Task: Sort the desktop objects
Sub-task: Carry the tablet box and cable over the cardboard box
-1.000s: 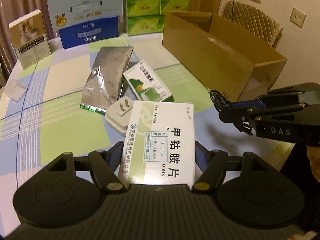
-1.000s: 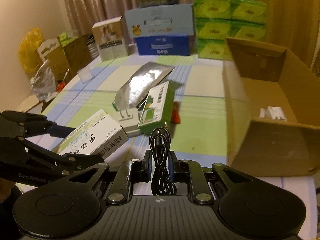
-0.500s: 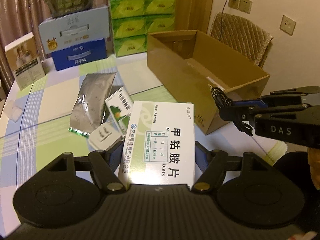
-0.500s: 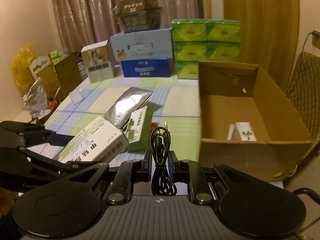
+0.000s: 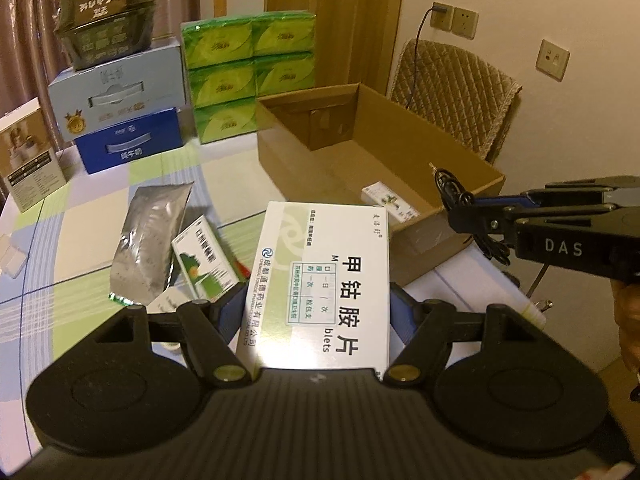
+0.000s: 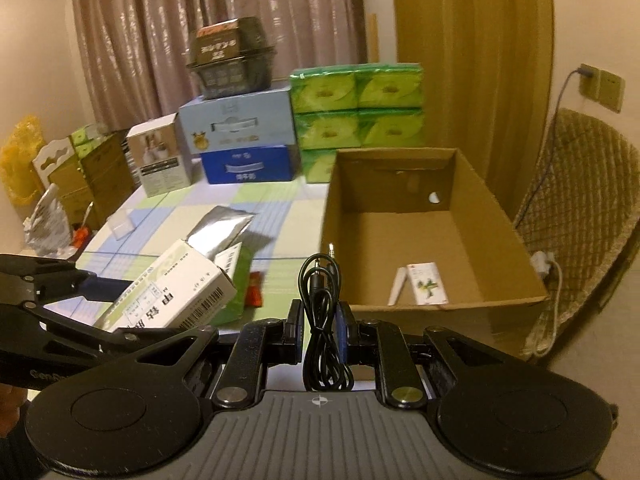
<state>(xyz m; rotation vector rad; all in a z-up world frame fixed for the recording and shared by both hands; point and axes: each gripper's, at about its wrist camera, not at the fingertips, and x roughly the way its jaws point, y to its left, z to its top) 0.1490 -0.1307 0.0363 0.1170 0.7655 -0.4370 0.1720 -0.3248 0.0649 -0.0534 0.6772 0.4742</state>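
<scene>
My left gripper [image 5: 318,300] is shut on a white and green medicine box [image 5: 324,280], held in the air in front of the open cardboard box [image 5: 280,160]. It also shows in the right wrist view [image 6: 172,292]. My right gripper [image 6: 320,320] is shut on a coiled black cable [image 6: 322,312], held just before the cardboard box's near wall [image 6: 440,320]. The cable shows in the left wrist view [image 5: 456,196]. A small white and green carton [image 6: 426,282] lies inside the box. A silver pouch [image 5: 150,236] and a green carton [image 5: 204,260] lie on the checked tablecloth.
Green tissue packs [image 5: 248,76], a blue and a pale blue carton [image 5: 120,116] with a dark package on top, and a white box [image 5: 28,156] stand at the table's far side. A padded chair [image 5: 456,92] stands right of the cardboard box. A small red item [image 6: 255,294] lies by the green carton.
Both grippers have risen with their loads and moved toward the cardboard box. The box interior and the small carton in it have come into view.
</scene>
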